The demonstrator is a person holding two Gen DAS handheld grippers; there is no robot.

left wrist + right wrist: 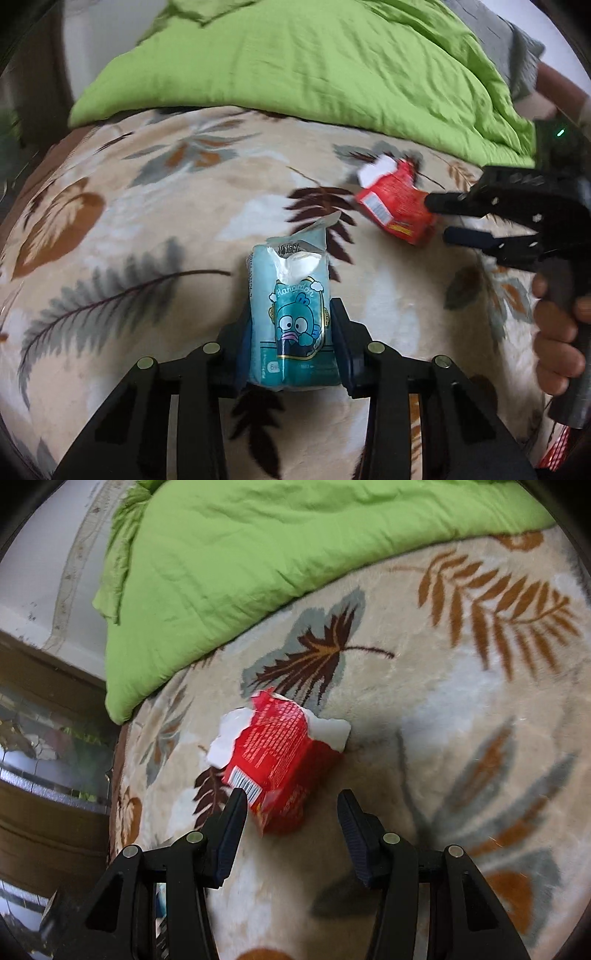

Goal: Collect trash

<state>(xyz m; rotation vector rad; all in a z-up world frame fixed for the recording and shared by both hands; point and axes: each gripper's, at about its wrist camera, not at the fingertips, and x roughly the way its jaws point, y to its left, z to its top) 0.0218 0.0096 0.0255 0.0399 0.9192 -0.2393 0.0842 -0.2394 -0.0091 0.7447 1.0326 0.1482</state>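
Blue tissue pack [291,325], torn open at its top, stands on the leaf-print blanket [129,221], clamped between the left gripper [291,332] pads. Red torn wrapper [275,764] lies flat at 2 o'clock from it, near the green duvet [258,554] edge. Right gripper [291,819] jaws spread, wrapper's near corner just inside them, pads not pressing it. Bare blanket at 9 o'clock of the pack; bed edge far left.
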